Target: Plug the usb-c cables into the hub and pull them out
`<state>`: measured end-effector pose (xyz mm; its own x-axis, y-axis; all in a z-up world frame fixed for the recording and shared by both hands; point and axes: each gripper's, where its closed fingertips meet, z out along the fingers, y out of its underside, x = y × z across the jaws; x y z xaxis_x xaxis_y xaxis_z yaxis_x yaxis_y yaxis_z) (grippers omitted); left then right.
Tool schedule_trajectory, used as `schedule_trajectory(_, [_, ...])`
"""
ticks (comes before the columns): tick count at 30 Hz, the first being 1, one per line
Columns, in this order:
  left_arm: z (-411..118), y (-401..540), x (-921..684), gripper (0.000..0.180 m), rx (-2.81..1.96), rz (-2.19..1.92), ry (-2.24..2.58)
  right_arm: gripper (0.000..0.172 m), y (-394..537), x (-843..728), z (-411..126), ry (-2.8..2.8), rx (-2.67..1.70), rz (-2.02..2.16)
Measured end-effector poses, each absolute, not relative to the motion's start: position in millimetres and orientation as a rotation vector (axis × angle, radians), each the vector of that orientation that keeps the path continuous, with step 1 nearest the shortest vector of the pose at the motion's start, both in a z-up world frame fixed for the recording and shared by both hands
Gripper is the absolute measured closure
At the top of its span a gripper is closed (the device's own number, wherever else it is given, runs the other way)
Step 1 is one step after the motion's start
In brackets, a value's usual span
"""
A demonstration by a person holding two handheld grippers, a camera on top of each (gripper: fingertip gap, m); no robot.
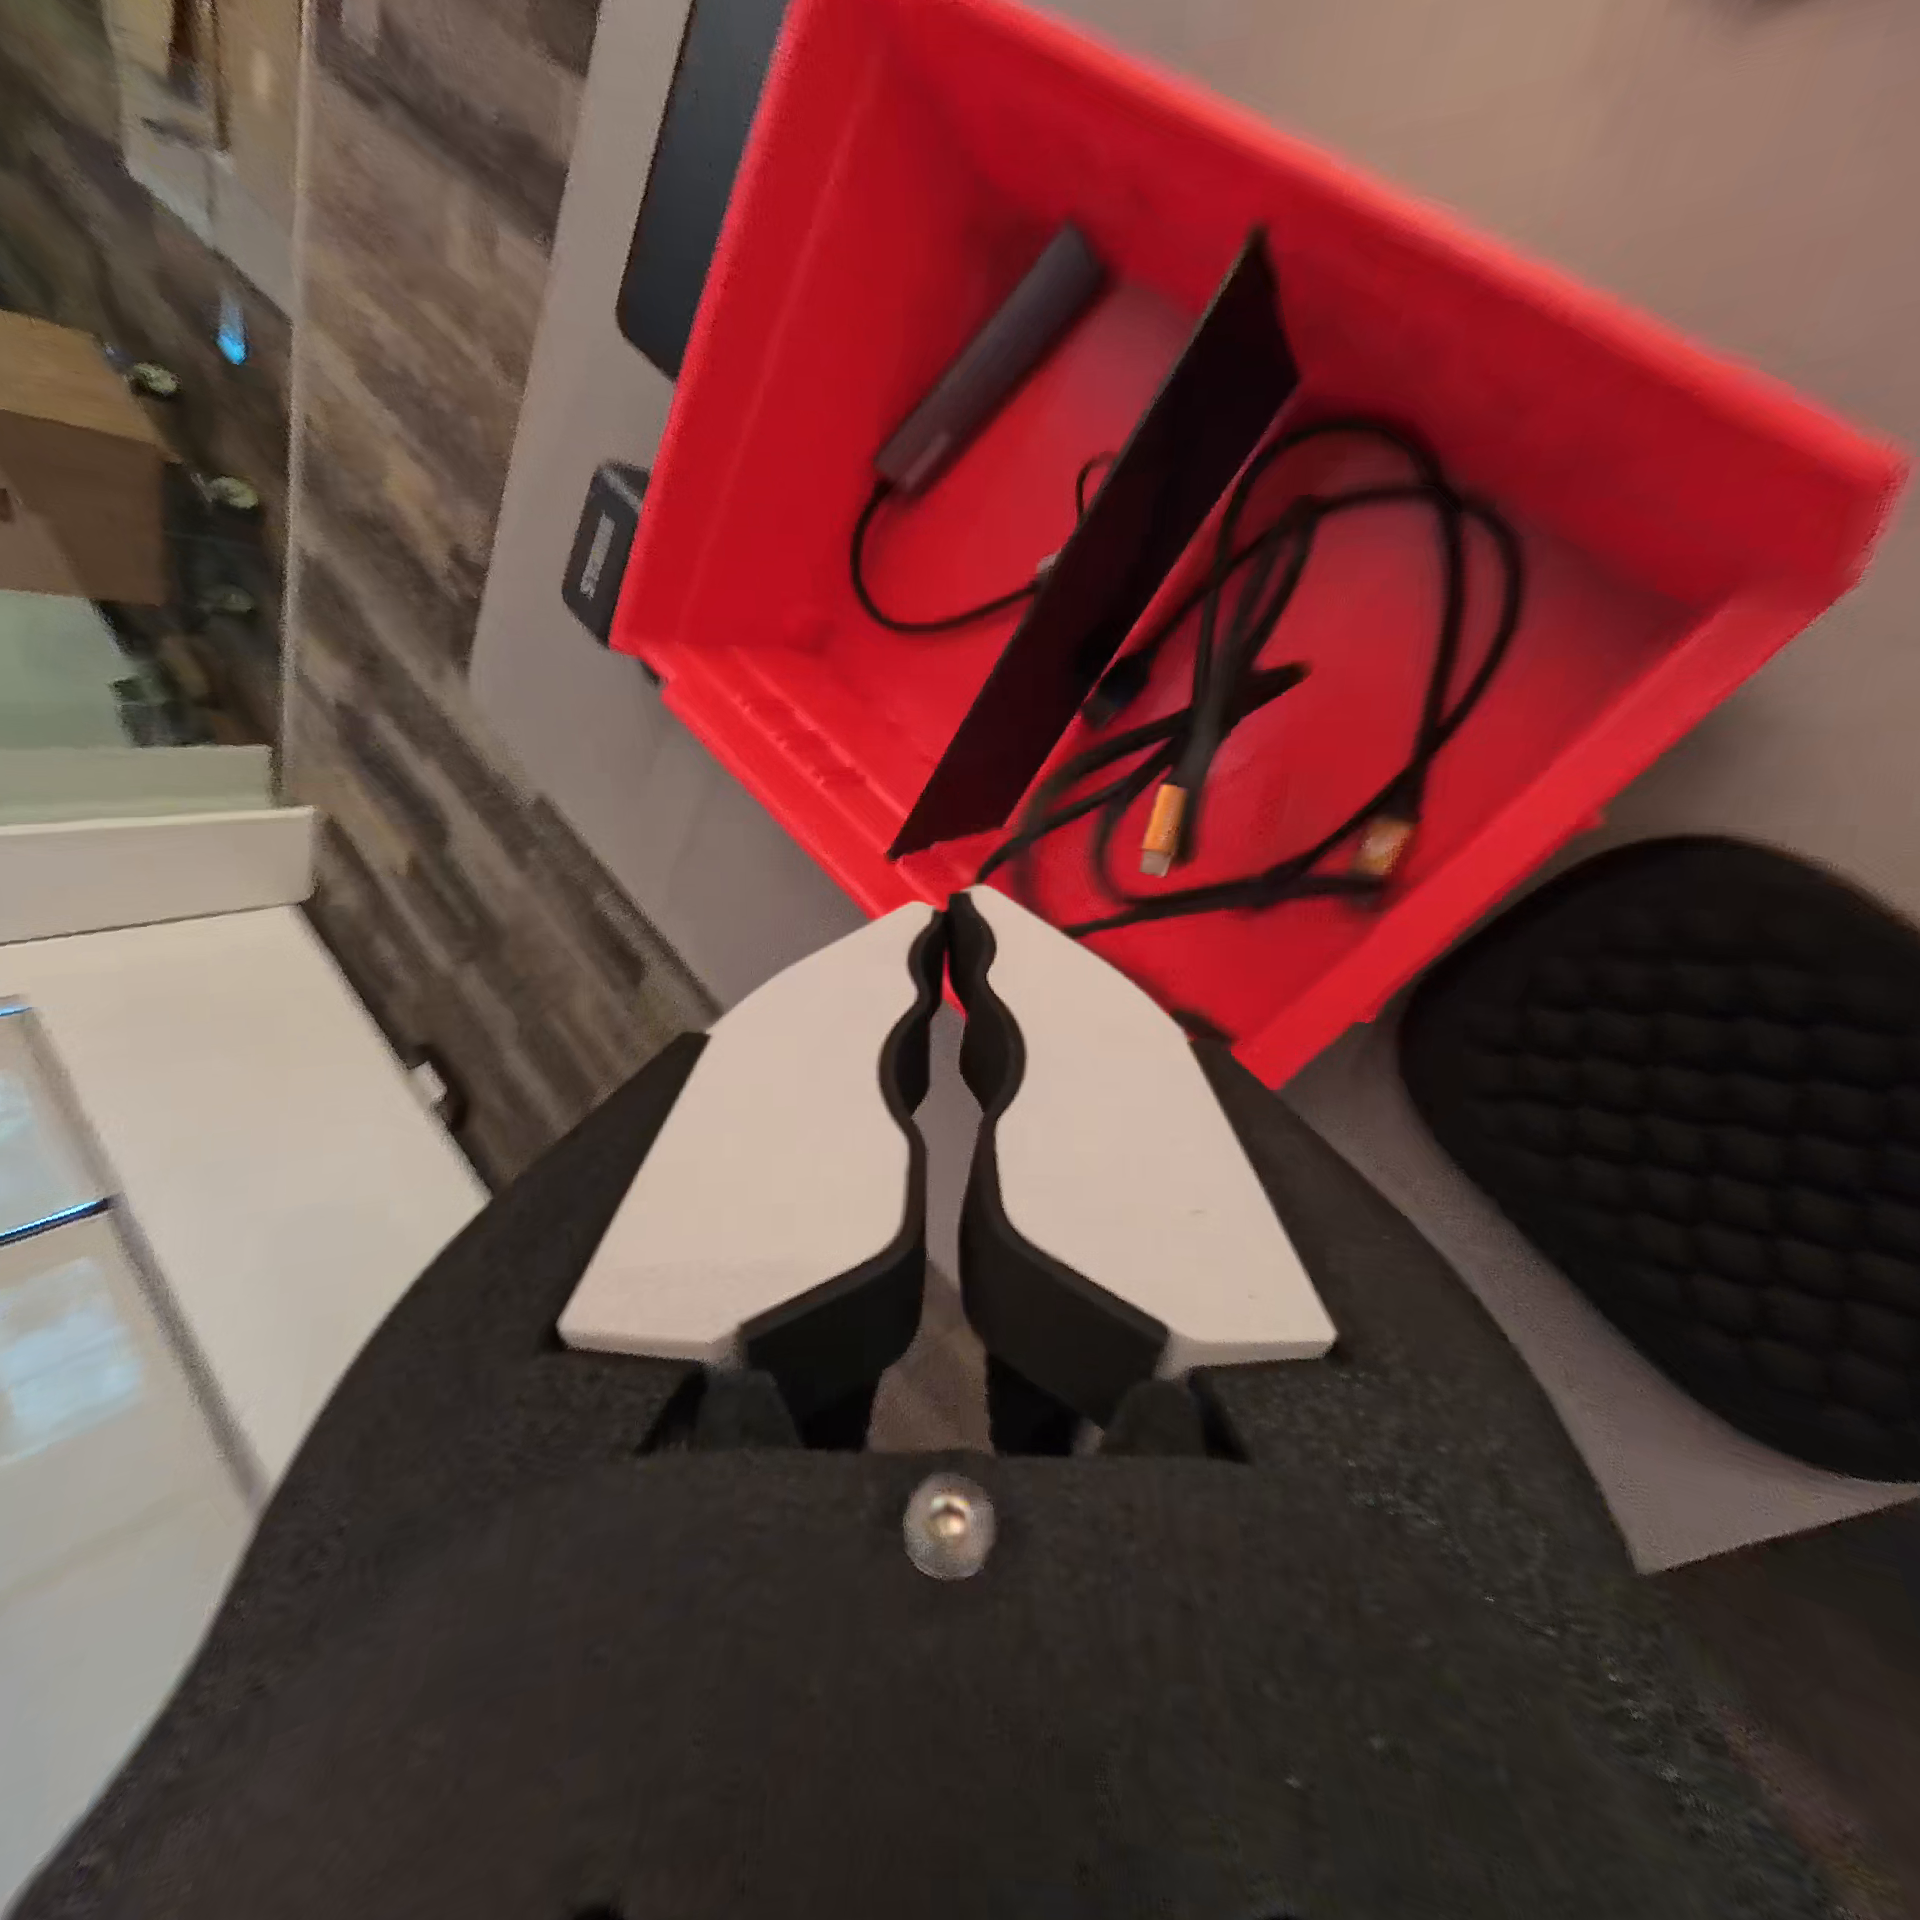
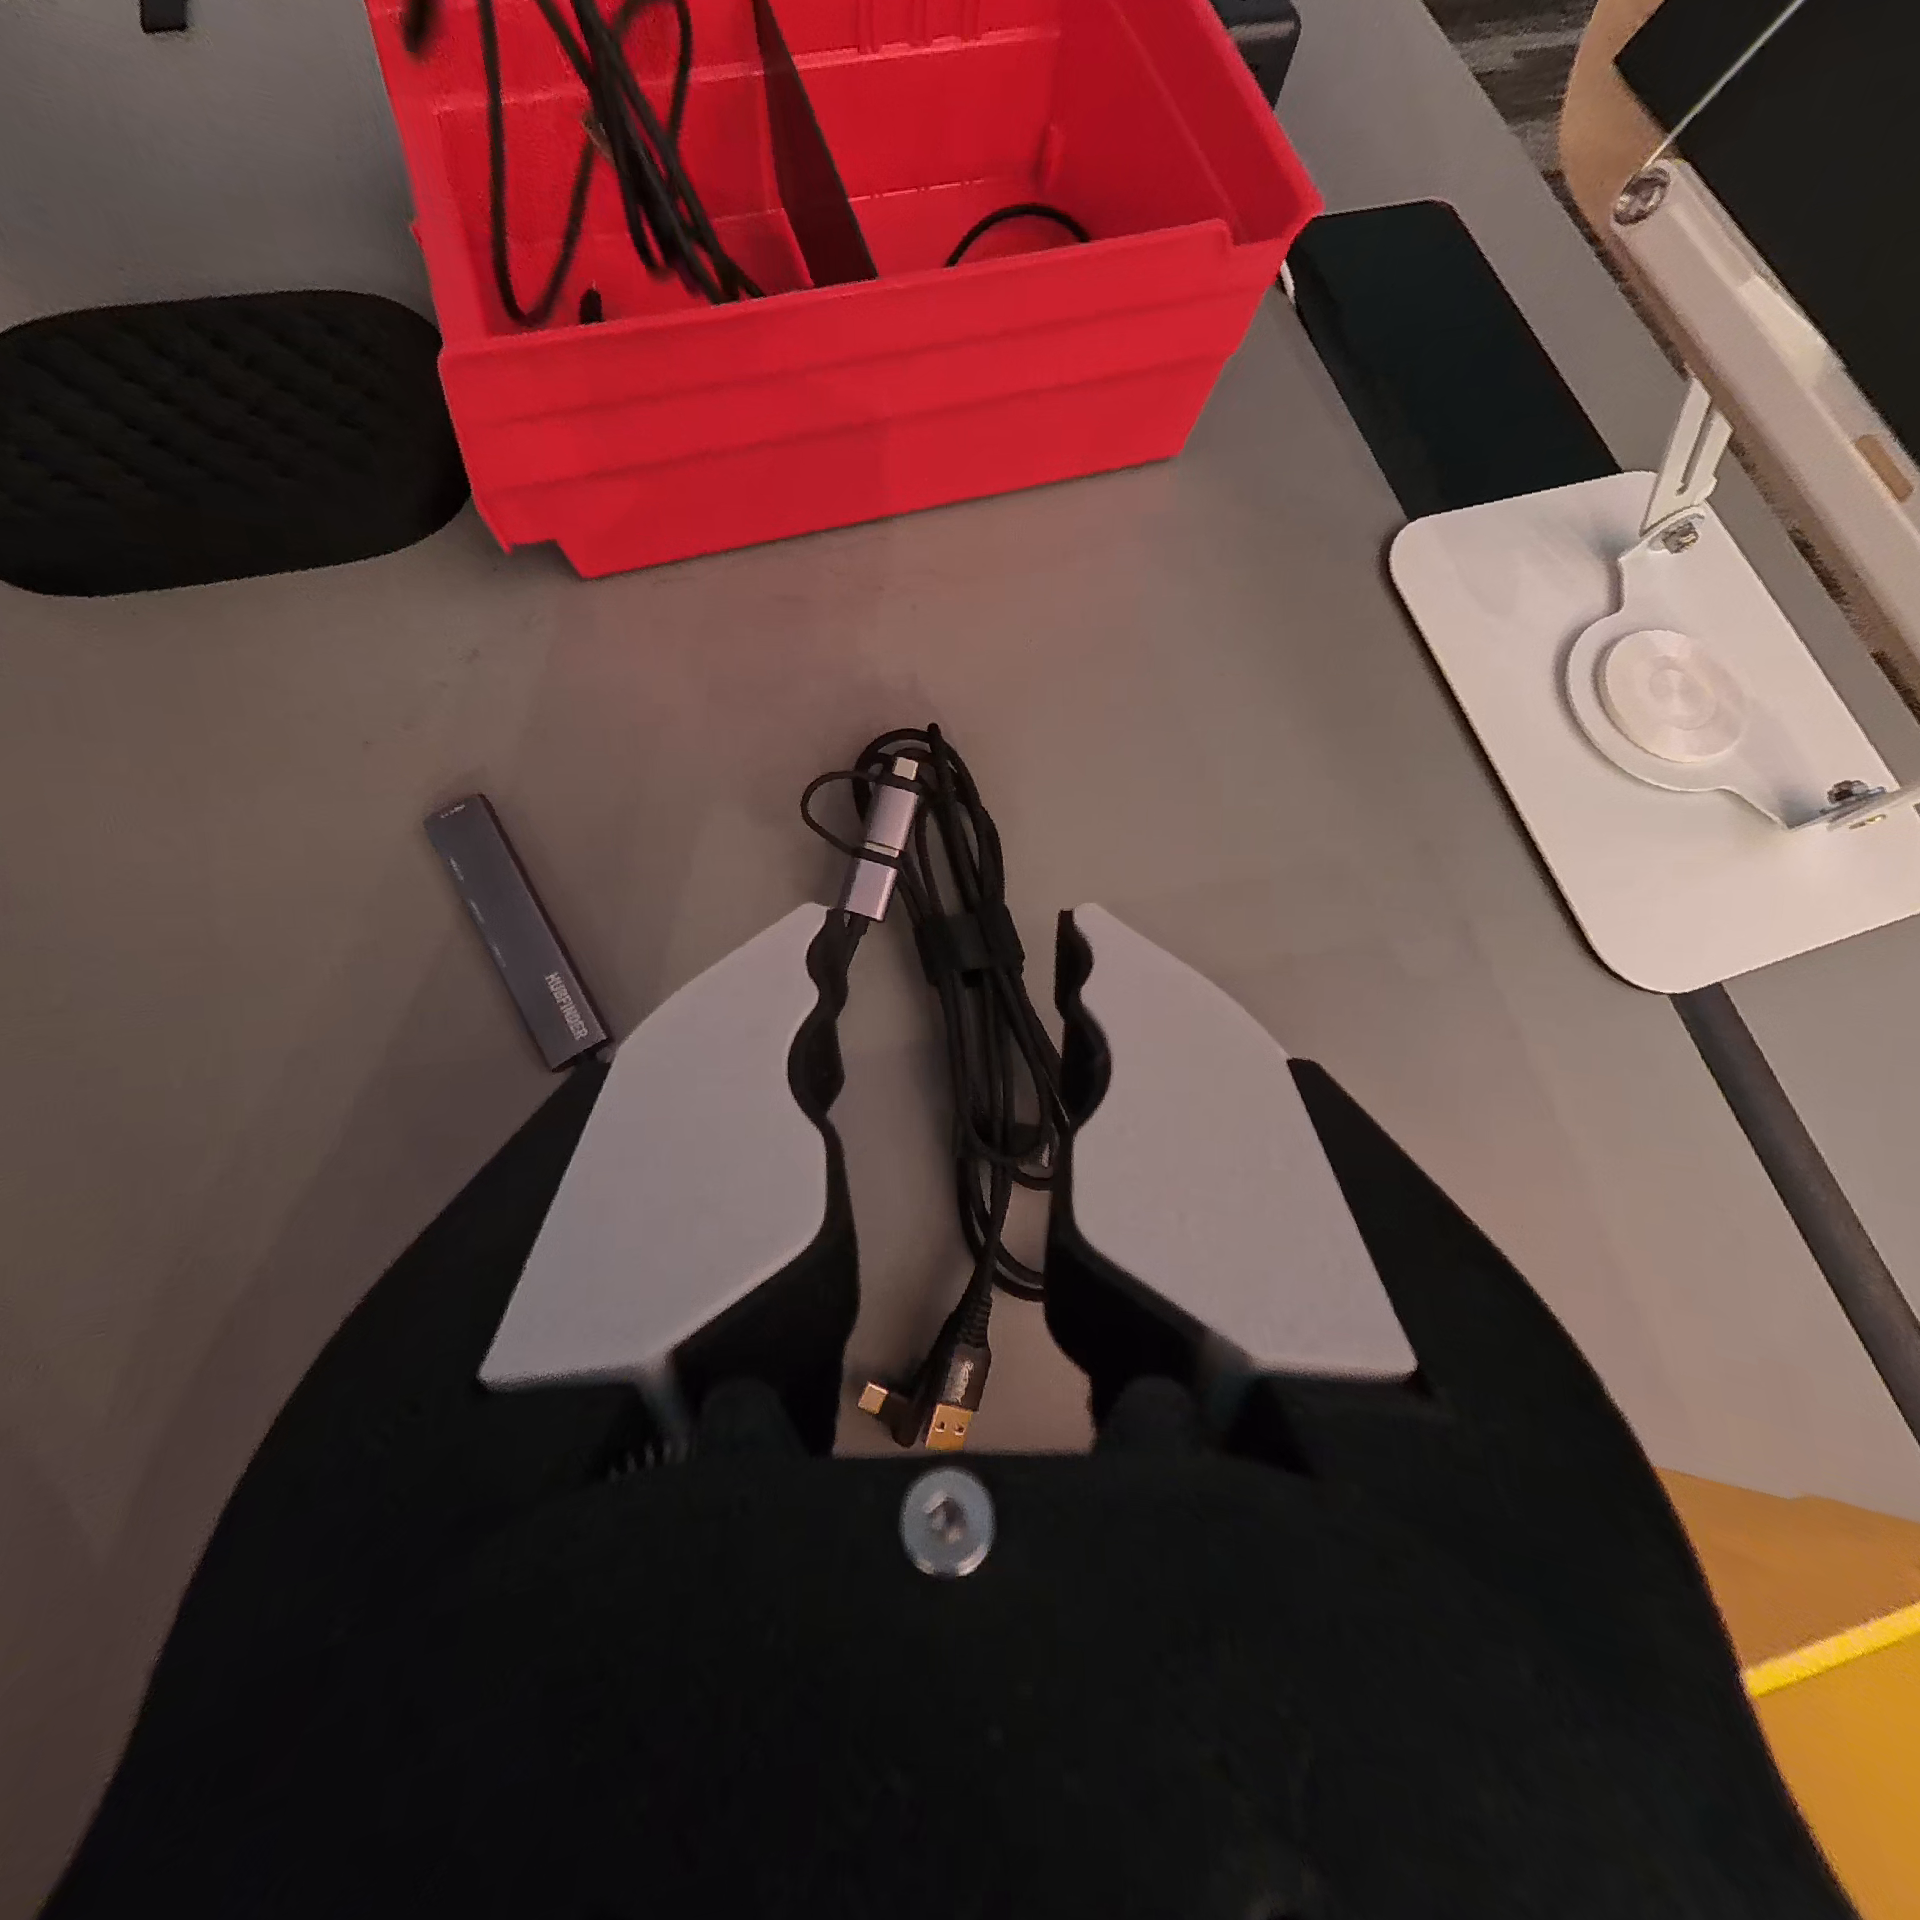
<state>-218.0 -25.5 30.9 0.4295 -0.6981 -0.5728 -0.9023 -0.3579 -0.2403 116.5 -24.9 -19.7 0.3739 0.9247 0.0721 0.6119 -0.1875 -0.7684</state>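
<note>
Grey table (image 2: pixel 260 727) carried everything. Red bin (image 2: pixel 862 416) sat at 12 o'clock from the right gripper, split into two bays by a dark divider (image 1: pixel 1132 561). Black quilted pad (image 2: pixel 208 436) lay just beside the bin, at 10 o'clock in the right wrist view. White stand base (image 2: pixel 1662 748) was at 2 o'clock, near the table edge.

In the left wrist view, one bay of the bin held a second hub (image 1: pixel 987 364), dark and slim, with its thin lead curled beside it. The other bay held a loose cable tangle (image 1: pixel 1351 623) with an orange-collared plug (image 1: pixel 1166 821) at its near end.

On the table, well clear of the bin, the hub (image 2: pixel 514 930) lay flat at 10 o'clock from the right gripper's tips. The cable bundle (image 2: pixel 966 997), black and strapped in the middle, lay between the right fingers, its grey plug (image 2: pixel 883 842) pointing to 12 o'clock just past the left fingertip.

Right gripper (image 2: pixel 940 920) was over the bundle, jaws apart, and I saw no squeeze on the cable.

Left gripper (image 1: pixel 951 904) was over the bin's near rim at the divider's end. Its tips met, closed with nothing between them. View was motion-blurred.
</note>
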Motion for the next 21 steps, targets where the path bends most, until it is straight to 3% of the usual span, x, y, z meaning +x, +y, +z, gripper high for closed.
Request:
schedule_trajectory(9, [-9, -22, -205, 0.18, -2.231, 0.404, 1.332, 0.133, -28, 113, -19, -1.345, -1.888, 0.538])
schedule_trajectory(21, [-79, -14, -202, 0.158, -2.416, 0.389, 0.957, 0.133, -25, 116, -17, -1.33, -1.885, 0.532])
